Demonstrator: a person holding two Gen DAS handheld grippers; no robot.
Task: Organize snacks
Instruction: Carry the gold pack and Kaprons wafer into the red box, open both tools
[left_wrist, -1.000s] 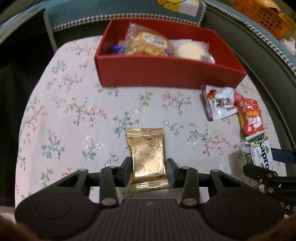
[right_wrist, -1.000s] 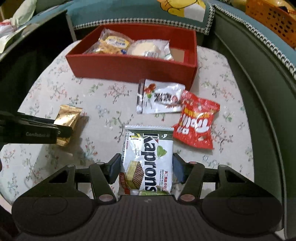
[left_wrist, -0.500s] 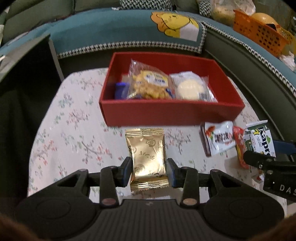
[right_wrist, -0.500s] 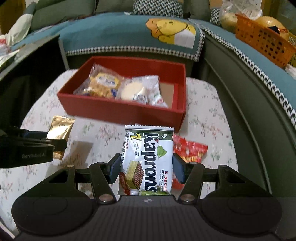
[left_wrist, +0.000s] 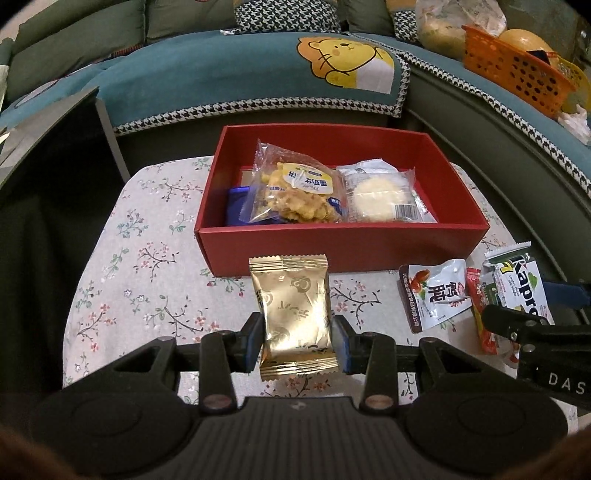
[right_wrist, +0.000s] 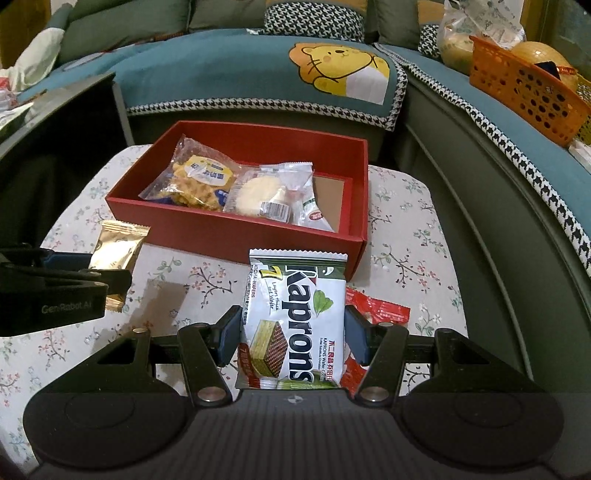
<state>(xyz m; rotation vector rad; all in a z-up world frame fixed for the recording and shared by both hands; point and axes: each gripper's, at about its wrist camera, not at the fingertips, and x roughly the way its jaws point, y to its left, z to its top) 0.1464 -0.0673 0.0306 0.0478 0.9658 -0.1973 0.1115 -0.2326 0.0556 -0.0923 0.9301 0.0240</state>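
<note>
My left gripper (left_wrist: 297, 341) is shut on a gold foil packet (left_wrist: 291, 314), held above the flowered tablecloth just in front of the red box (left_wrist: 340, 245). In the right wrist view my right gripper (right_wrist: 291, 338) is shut on a white and green Kaprons wafer pack (right_wrist: 295, 317), also lifted in front of the red box (right_wrist: 236, 234). The box holds a clear bag of yellow crackers (left_wrist: 295, 194), a wrapped round cake (left_wrist: 384, 194) and a blue packet (left_wrist: 236, 205). The gold foil packet (right_wrist: 116, 249) and left gripper show at the left of the right view.
A white snack bag (left_wrist: 436, 295) and a red snack bag (right_wrist: 376, 308) lie on the cloth right of the held items. A teal sofa cover with a lion picture (left_wrist: 347, 64) runs behind the table. An orange basket (left_wrist: 513, 70) sits at the far right.
Both grippers have risen with their packets and tilted up, so the box and sofa now show lower and fuller in both views. Both grips are unchanged.
</note>
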